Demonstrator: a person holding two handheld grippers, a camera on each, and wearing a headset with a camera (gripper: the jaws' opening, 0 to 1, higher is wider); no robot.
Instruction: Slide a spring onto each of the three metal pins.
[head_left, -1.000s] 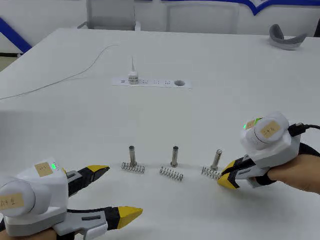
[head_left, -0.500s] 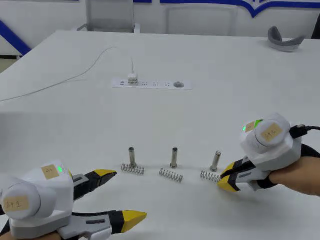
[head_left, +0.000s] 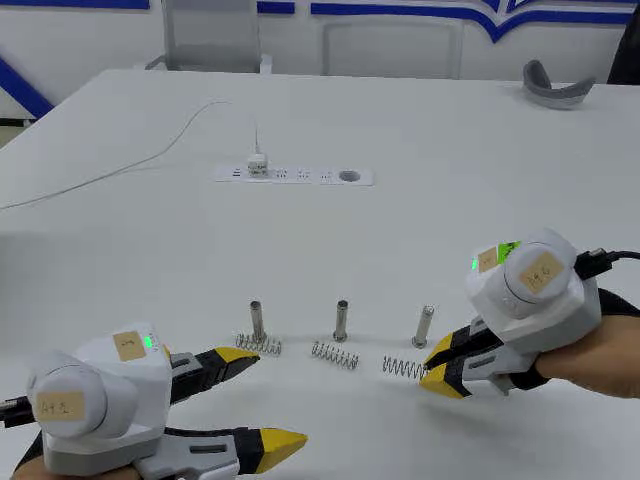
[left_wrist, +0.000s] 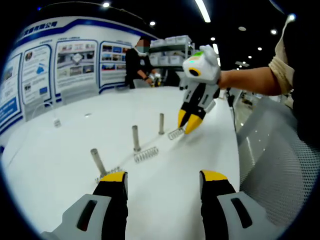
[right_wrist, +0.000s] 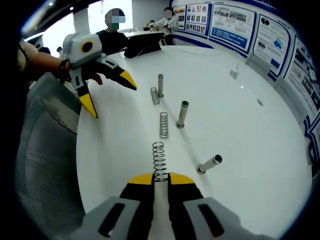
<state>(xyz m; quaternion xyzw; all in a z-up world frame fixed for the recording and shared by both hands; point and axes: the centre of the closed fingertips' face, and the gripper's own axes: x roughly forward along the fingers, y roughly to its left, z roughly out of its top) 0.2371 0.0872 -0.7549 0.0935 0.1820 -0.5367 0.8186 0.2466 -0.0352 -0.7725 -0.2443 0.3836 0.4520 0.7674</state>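
The right gripper (right_wrist: 160, 179) is clenched on the near end of the right spring (right_wrist: 159, 160). The coil's long axis runs to 12 o'clock from the jaws. The right pin (right_wrist: 209, 164) is at 2 o'clock, just beside, nearest this hand. The left gripper (head_left: 270, 397) is released and empty, with the left pin (head_left: 257, 320) at its 12 o'clock. The head view shows the right pin upright. The right gripper view shows the pinch on the coil.

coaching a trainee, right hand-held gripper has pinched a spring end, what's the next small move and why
Probably lift that spring and tip its free end over the nearest pin. The right hand-held gripper is shut on one end of it, it lies flat on the table, and the pin stands upright and bare.
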